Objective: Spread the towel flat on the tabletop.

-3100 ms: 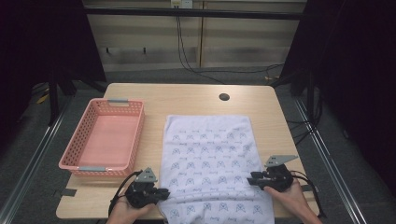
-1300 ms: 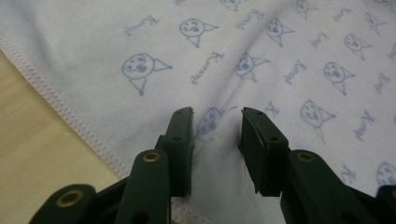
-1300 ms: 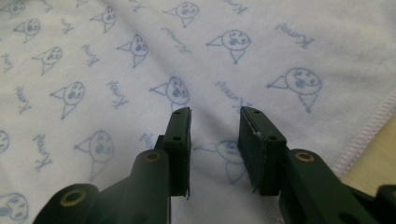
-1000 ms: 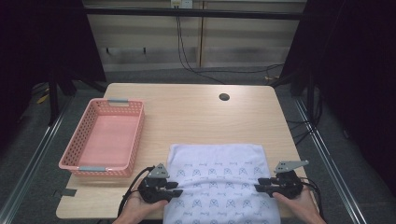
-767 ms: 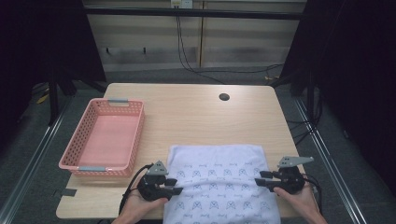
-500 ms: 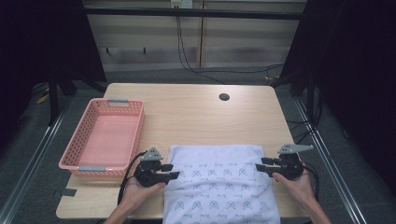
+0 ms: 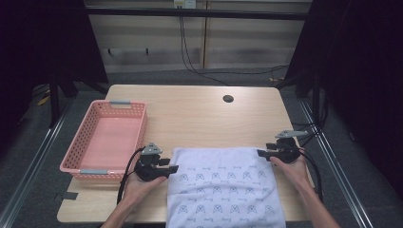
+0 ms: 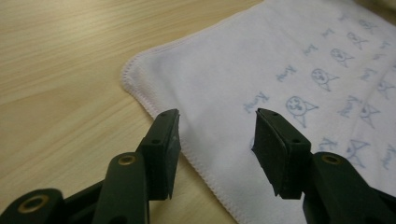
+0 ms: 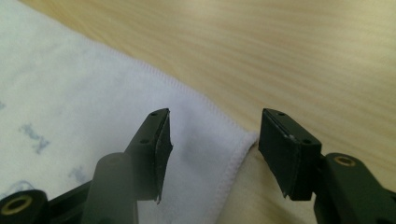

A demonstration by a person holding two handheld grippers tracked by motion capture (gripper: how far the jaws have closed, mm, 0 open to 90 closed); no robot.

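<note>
- The cloth (image 7: 223, 187) is soft white fabric with a faint blue cartoon print and a stitched hem. It lies flat in the lower middle of the high view, running off the table's near edge.
- The table (image 7: 199, 114) is pale wood grain, with lots of bare room across its upper half.
- The pink plastic lattice basket (image 7: 105, 138) sits at the left, just beside the cloth.
- Left gripper (image 8: 215, 140): jaws spread apart over the cloth's hemmed edge near a corner, holding nothing.
- Right gripper (image 9: 212, 140): jaws also apart, straddling the other corner's hem.
</note>
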